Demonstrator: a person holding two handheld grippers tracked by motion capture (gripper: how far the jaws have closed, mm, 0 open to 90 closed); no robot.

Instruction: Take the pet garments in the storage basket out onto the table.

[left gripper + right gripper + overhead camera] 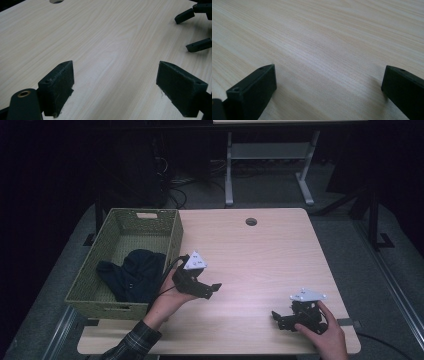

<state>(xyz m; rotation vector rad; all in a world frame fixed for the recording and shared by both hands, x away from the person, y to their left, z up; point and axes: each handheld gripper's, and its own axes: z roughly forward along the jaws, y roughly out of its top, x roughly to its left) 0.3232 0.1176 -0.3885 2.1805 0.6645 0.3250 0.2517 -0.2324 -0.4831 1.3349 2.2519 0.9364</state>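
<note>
My left gripper hangs just right of the green woven basket, held in a hand, jaws pointing right over the wooden table. In the left gripper view its jaws stand wide apart with only bare wood between them. My right gripper rests near the table's front right, jaws pointing left; in the right gripper view it is open over bare wood. The right gripper's fingers also show at the top right of the left gripper view. A dark cloth lies inside the basket.
The basket sits on the table's left edge and overhangs it. A round cable hole is near the table's far edge. Another desk's legs stand on the floor behind. A black cable trails from the left gripper.
</note>
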